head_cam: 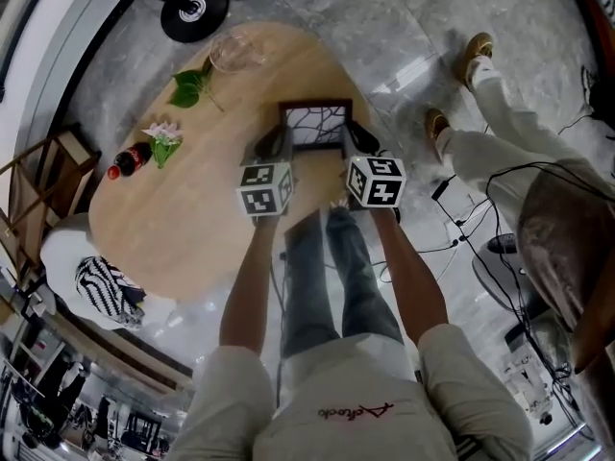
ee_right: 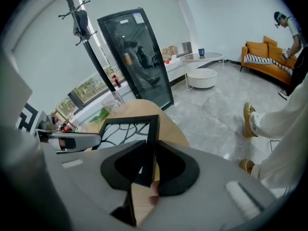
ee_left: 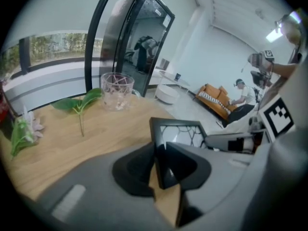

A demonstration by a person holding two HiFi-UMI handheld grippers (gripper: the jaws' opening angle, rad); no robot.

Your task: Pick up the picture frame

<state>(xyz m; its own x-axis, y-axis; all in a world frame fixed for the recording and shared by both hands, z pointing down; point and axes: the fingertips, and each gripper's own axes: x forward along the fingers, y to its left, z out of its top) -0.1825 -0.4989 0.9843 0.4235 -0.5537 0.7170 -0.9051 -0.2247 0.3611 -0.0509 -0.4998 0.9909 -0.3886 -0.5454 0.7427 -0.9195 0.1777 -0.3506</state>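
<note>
Two claws pinch one picture frame [head_cam: 315, 125] from opposite sides. The left claw [head_cam: 274, 147] has its jaws drawn narrow on the frame's left upright edge, and in the left gripper view the dark moulding sits squeezed between the pads of that claw [ee_left: 159, 150]. The right claw [head_cam: 357, 138] is likewise clamped on the right upright edge, which the right gripper view shows as a black bar running down between the pads of that claw [ee_right: 149, 150]. The picture frame [ee_left: 178, 129] is black, holds a white picture with a dark branching pattern, and stands upright between the two claws over the near rim of the light wooden tabletop [head_cam: 221, 229]. Whether its lower edge touches the wood cannot be told. Ahead of the left claw and well apart from it stands a clear glass [ee_left: 116, 90], with a green leaf [ee_left: 79, 104] lying just to the glass's left. Further to that claw's left lie a flower sprig [head_cam: 163, 140] and a cola bottle [head_cam: 130, 159]. Beyond the right claw, a seated person's legs [head_cam: 500, 147] stretch over the grey marble floor [head_cam: 404, 27].
</note>
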